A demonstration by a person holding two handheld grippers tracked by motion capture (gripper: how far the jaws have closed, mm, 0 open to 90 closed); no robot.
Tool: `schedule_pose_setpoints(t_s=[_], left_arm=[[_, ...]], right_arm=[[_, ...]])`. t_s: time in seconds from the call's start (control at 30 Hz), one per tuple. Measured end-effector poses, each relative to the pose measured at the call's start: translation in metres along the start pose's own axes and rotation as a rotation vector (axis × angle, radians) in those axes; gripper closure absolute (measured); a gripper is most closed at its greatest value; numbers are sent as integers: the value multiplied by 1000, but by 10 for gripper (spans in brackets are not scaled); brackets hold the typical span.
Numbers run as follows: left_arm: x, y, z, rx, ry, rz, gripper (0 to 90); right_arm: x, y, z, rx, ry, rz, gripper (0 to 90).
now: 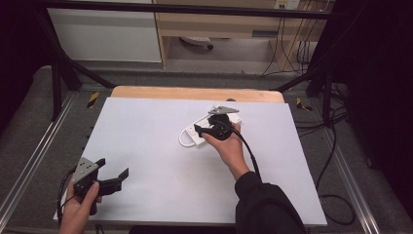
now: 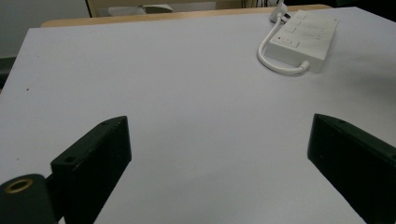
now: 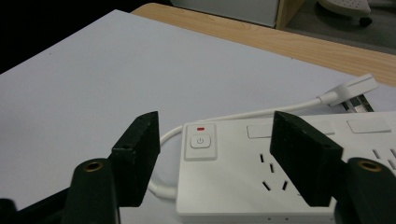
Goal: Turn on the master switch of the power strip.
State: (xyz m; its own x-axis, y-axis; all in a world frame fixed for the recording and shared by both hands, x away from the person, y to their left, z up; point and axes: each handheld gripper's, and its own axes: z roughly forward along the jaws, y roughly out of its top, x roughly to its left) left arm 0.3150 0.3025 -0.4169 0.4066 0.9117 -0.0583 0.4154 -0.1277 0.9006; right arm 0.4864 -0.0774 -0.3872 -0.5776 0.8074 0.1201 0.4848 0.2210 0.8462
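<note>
A white power strip point(image 3: 280, 172) is lying under the right gripper point(image 3: 215, 163), jaws parted (power symbol on its switch point(image 3: 200, 141)); the left gripper point(image 2: 219, 158) is gaping too.

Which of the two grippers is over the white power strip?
The right gripper, jaws open above the power strip; the left gripper is far off, over bare table.

Beneath the right claw point(image 3: 215, 158), the power strip point(image 3: 261, 186) is smooth, slightly glossy white plastic; the worktop point(image 3: 116, 79) is matt white sheet with a wooden edge; the claw is matt black plastic.
</note>
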Motion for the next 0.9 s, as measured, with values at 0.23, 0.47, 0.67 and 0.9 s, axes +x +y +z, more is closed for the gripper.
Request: schedule_pose_setpoints(t_s=[0.23, 0.47, 0.67, 0.9], left_arm=[[0, 0, 0, 2, 0, 1, 61], [0, 0, 1, 5, -2, 0, 61], [2, 0, 0, 2, 0, -16, 61], [2, 0, 0, -5, 3, -11, 62]], right_arm=[[-5, -1, -8, 13, -1, 25, 153], [-8, -3, -20, 10, -10, 11, 62], [-15, -5, -35, 1, -9, 17, 72], [-25, 0, -67, -51, -3, 34, 67]])
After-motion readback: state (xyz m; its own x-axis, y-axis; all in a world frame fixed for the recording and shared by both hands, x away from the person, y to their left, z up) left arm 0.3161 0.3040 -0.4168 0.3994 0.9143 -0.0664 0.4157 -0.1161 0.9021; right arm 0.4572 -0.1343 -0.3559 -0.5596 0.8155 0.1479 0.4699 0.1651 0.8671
